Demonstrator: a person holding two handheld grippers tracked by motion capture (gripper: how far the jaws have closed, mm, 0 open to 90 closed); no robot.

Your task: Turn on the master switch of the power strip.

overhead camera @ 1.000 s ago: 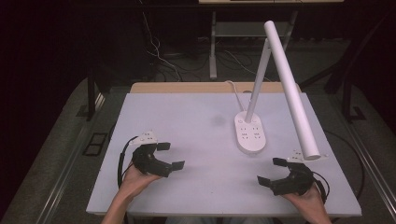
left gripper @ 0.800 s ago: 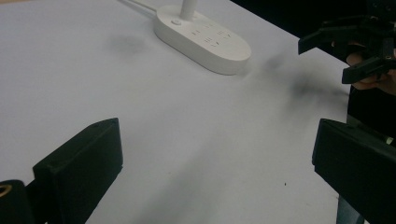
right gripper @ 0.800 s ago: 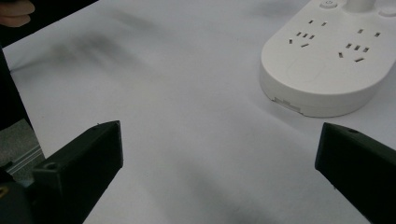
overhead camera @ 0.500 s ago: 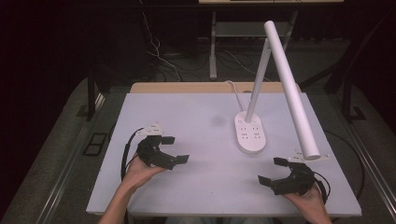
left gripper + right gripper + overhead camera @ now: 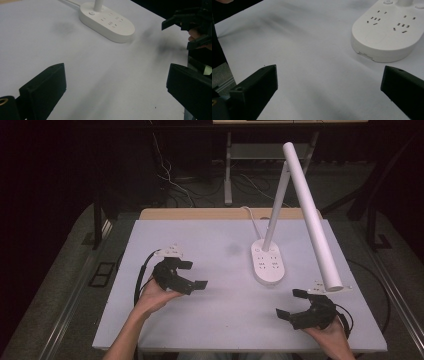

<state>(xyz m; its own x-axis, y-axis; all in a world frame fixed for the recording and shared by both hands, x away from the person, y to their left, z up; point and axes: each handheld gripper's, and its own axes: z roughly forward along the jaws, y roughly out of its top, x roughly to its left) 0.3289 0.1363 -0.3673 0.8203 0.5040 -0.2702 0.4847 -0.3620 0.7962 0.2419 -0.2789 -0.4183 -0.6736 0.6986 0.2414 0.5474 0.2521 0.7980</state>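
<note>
A white lamp (image 5: pixel 300 210) stands upright on the desk (image 5: pixel 210 245). Its oval base (image 5: pixel 268 262) carries socket holes and a button; a thin stem rises from it, and a long tube head slants down to the right.

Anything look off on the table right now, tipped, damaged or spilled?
Nothing is tipped or spilled. The lamp base sits flat on the table, with its stem upright. The only marks are faint dark smudges on the tabletop, which may be shadows. Both grippers, left and right, are open and empty.
</note>
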